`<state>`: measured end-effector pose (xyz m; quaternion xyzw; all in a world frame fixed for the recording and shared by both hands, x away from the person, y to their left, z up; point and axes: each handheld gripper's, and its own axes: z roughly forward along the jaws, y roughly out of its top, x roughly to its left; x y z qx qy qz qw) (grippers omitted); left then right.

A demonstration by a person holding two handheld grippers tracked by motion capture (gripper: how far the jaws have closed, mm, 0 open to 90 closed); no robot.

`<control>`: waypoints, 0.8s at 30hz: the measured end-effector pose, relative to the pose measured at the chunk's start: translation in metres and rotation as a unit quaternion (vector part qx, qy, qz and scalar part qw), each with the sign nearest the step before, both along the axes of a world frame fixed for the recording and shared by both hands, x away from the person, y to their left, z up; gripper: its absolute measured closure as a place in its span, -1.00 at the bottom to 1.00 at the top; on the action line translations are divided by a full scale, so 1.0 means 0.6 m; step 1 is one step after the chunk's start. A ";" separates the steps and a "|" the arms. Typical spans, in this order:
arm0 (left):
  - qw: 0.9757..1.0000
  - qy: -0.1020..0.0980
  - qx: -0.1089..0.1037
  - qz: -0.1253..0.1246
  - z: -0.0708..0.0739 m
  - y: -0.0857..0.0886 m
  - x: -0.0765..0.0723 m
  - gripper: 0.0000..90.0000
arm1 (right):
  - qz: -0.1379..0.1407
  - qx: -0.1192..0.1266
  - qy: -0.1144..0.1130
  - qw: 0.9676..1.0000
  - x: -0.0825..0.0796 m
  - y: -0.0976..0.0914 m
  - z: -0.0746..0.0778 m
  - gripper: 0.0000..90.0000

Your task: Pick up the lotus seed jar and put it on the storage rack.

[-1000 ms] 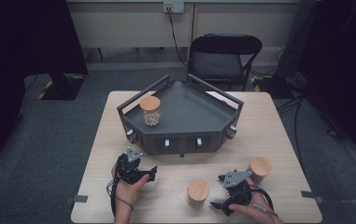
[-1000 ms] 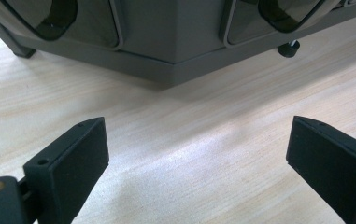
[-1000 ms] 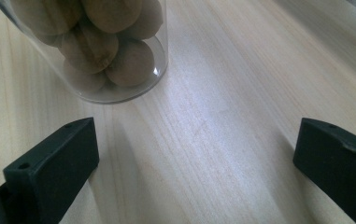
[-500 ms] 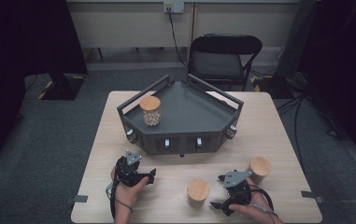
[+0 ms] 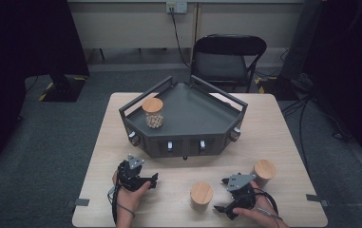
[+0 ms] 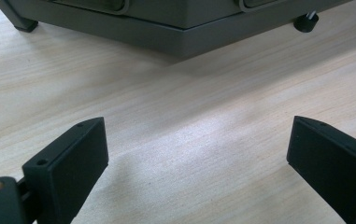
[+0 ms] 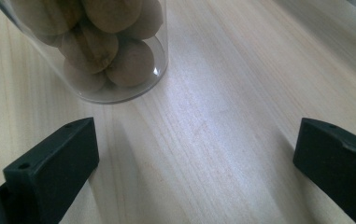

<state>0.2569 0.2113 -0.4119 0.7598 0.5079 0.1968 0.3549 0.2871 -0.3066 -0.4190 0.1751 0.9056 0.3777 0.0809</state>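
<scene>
A glass jar with a wooden lid (image 5: pixel 152 113) stands in the left corner of the dark angular tray (image 5: pixel 195 116). Two more lidded jars stand on the table, one at the front middle (image 5: pixel 201 194) and one at the right (image 5: pixel 264 171). My left gripper (image 5: pixel 154 180) rests low on the table in front of the tray, open, with bare wood between its jaws (image 6: pixel 196 126). My right gripper (image 5: pixel 220 194) is open beside the front middle jar. That jar (image 7: pixel 105 51), holding round brown nuts, stands just ahead of the left jaw, apart from my right gripper (image 7: pixel 196 123).
The tray's front wall (image 6: pixel 175 32) with its handles and a small foot rises close ahead of the left gripper. A black folding chair (image 5: pixel 226 59) stands behind the wooden table (image 5: pixel 273 128). The table's front edge runs just behind both hands.
</scene>
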 end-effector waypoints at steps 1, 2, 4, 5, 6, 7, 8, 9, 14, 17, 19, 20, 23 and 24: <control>1.000 0.001 0.000 0.000 0.000 0.001 0.000 -0.89 | 0.000 0.000 0.000 1.000 0.000 0.000 0.000 -1.00; 1.000 0.001 0.001 0.000 0.000 0.001 0.000 -0.89 | 0.000 0.000 0.000 1.000 0.000 0.000 0.000 -1.00; 1.000 0.001 -0.001 0.001 -0.002 0.002 -0.001 -0.89 | 0.000 0.000 0.000 1.000 0.000 0.000 0.000 -1.00; 1.000 0.001 0.000 0.002 -0.002 0.002 -0.001 -0.89 | 0.000 0.000 0.000 1.000 0.000 0.000 0.000 -1.00; 1.000 0.002 0.000 0.001 -0.003 0.002 -0.001 -0.89 | 0.000 0.000 0.000 1.000 0.000 0.000 0.000 -1.00; 1.000 0.002 0.001 0.001 -0.003 0.002 -0.001 -0.89 | 0.000 0.000 0.000 1.000 0.000 0.000 0.000 -1.00; 1.000 0.003 0.002 0.000 -0.003 0.002 -0.001 -0.89 | 0.000 0.000 0.000 1.000 0.000 0.000 0.000 -1.00; 1.000 0.003 0.001 0.000 -0.004 0.002 -0.002 -0.89 | 0.000 0.000 0.000 1.000 0.000 0.000 0.000 -1.00; 1.000 0.002 0.001 0.001 -0.005 0.003 -0.003 -0.89 | 0.000 0.000 0.000 1.000 0.000 0.000 0.000 -1.00; 1.000 0.004 0.004 0.000 -0.005 0.002 -0.003 -0.89 | 0.000 0.000 0.000 1.000 0.000 0.000 0.000 -1.00; 1.000 0.004 0.003 0.001 -0.006 0.003 -0.003 -0.89 | 0.000 0.000 0.000 1.000 0.000 0.000 0.000 -1.00; 1.000 0.004 0.004 0.001 -0.006 0.002 -0.003 -0.89 | 0.000 0.000 0.000 1.000 0.000 0.000 0.000 -1.00; 1.000 0.004 0.005 0.000 -0.006 0.002 -0.003 -0.89 | 0.000 0.000 0.000 1.000 0.000 0.000 0.000 -1.00; 1.000 0.004 0.005 0.000 -0.006 0.003 -0.003 -0.89 | 0.000 0.000 0.000 1.000 0.000 0.000 0.000 -1.00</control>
